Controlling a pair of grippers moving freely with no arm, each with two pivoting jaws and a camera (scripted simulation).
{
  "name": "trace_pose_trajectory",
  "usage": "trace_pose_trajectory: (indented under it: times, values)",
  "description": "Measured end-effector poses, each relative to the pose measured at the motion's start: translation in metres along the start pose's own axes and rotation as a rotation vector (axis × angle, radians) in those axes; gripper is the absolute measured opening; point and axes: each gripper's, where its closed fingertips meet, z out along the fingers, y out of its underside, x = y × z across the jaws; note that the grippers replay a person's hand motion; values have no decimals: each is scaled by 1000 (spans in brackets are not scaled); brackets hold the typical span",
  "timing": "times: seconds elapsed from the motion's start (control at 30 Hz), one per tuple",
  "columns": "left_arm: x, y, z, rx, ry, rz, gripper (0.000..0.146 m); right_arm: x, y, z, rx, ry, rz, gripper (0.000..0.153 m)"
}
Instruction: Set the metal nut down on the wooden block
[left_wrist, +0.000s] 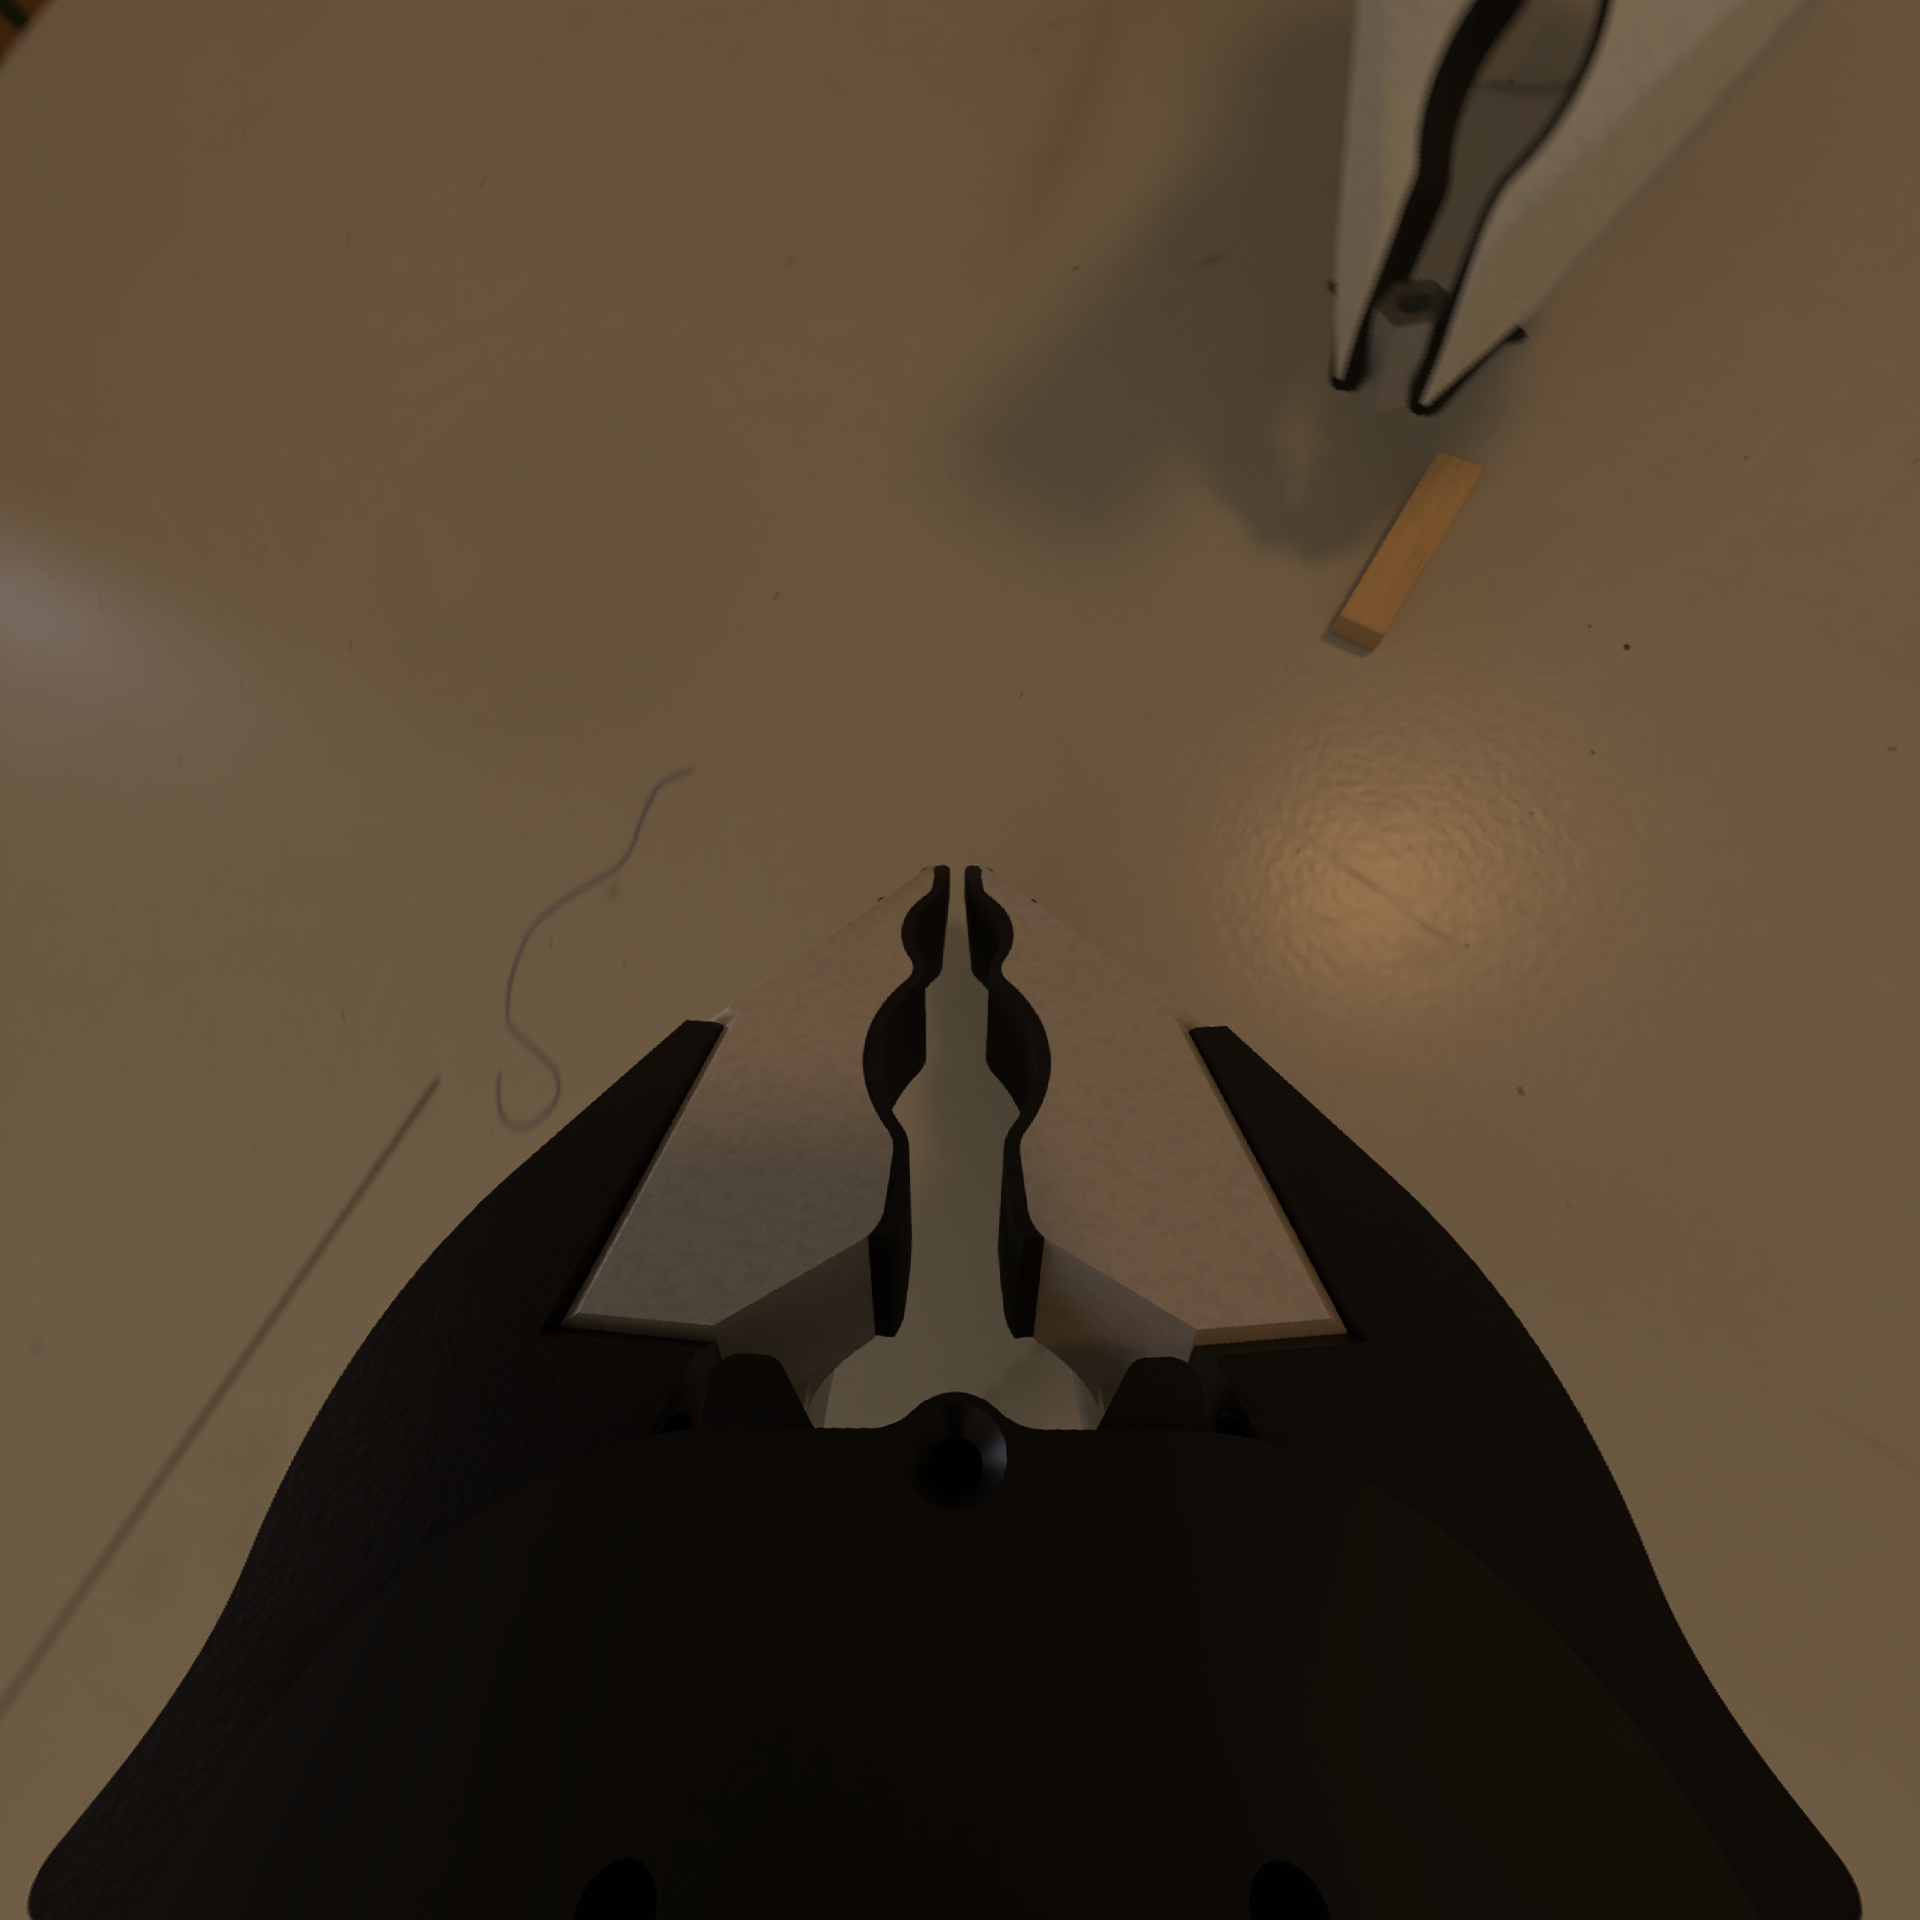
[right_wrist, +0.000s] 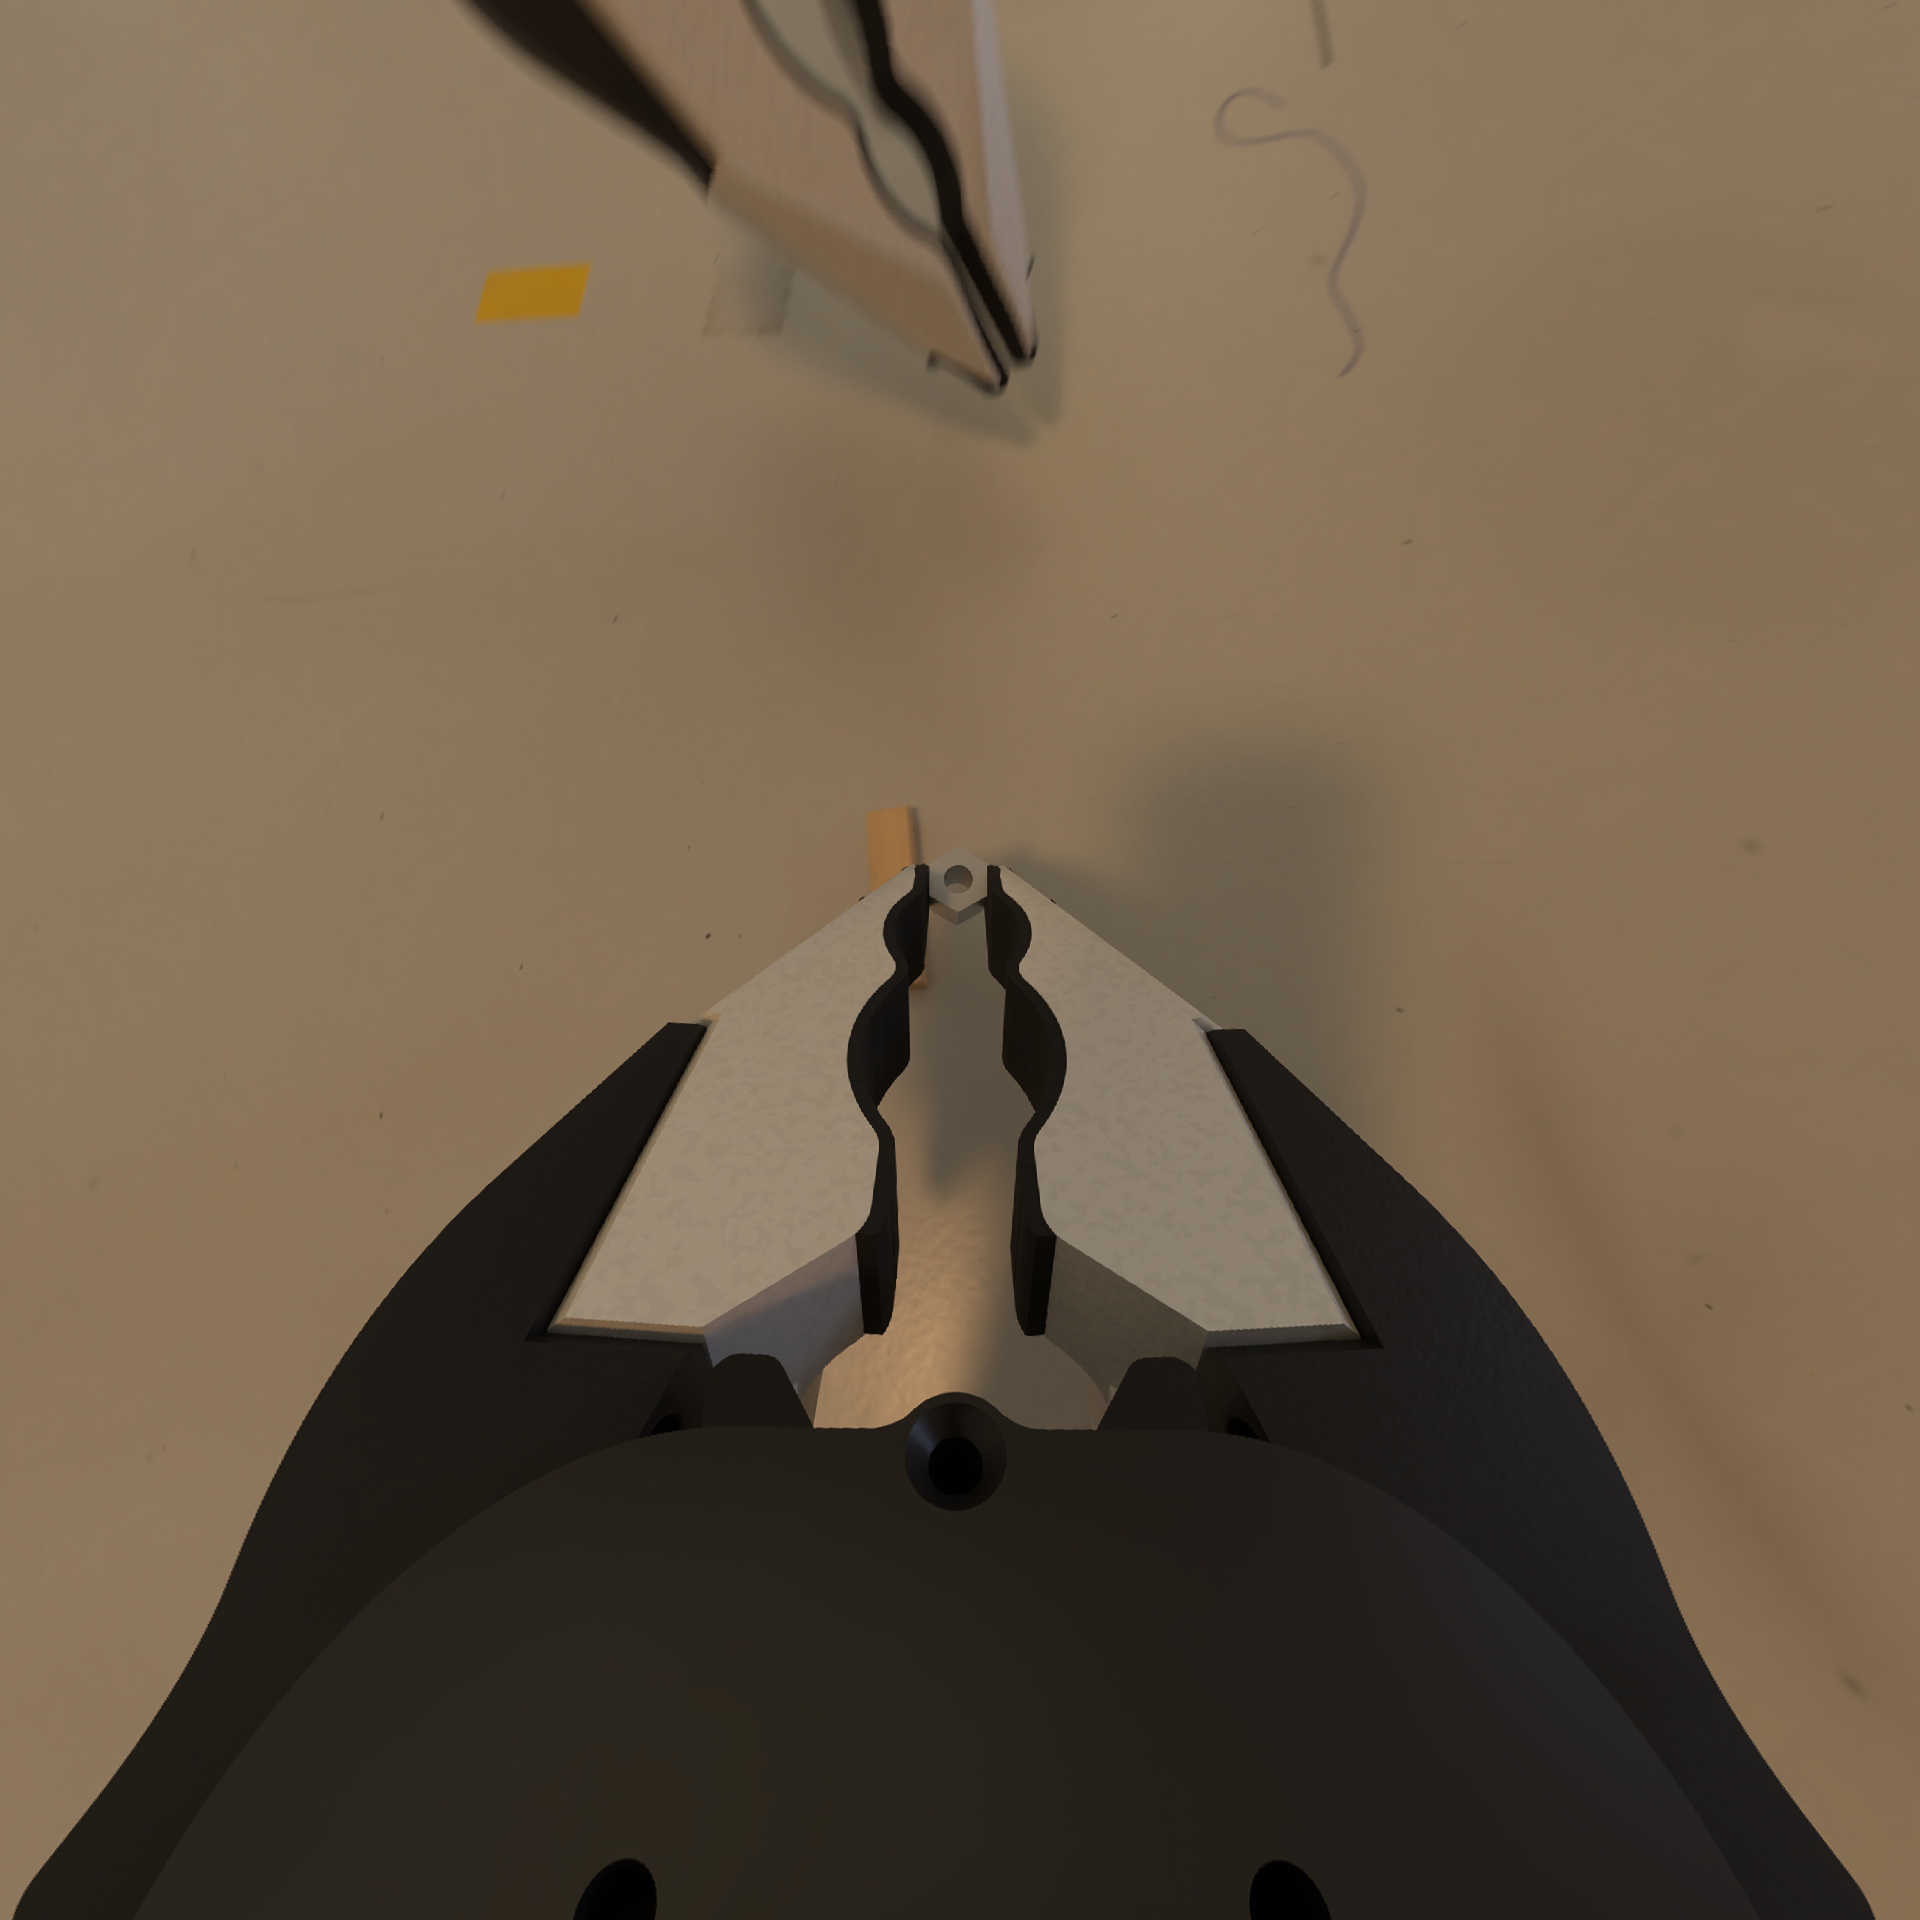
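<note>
My right gripper (right_wrist: 957, 883) pinches the small grey hexagonal metal nut (right_wrist: 957, 881) in the air just beside the pale rectangular wooden block (right_wrist: 891, 837), so I judge this the carrying step. Next I must centre over the block, then lower. My left gripper (left_wrist: 957, 875) is clenched empty, well apart from the block.

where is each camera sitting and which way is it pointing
Left wrist view: sits on the left gripper, facing down along its own near-shut, empty fingers at the table; the right gripper shows far off, holding the metal nut above the wooden block.
Right wrist view: sits on the right gripper, facing down along its own fingers shut on the nut, the block just beyond; the left gripper is far off.
Shared: both grippers, nut, block, table, and a thin curly thread.
</note>
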Motion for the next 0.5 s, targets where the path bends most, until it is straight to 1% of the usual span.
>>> trace_pose_trajectory:
  times: [0.07,0.13,0.23,0.37,0.5]
  values:
    - [-6,11,-12,-26,22,-62,9,-6,5,4,-32,-21,-31,10]
    - [-13,25,-26,-57,16,-83,17,-10,8,8,-53,-28,-59,10]
    - [-15,44,-40,-65,48,-92,20,-14,10,15,-66,-36,-74,10]
    - [-10,52,-34,-70,81,-73,25,-17,11,21,-79,-49,-71,10]
    - [-12,46,-21,-63,52,-57,25,-17,11,21,-89,-31,-104,10]
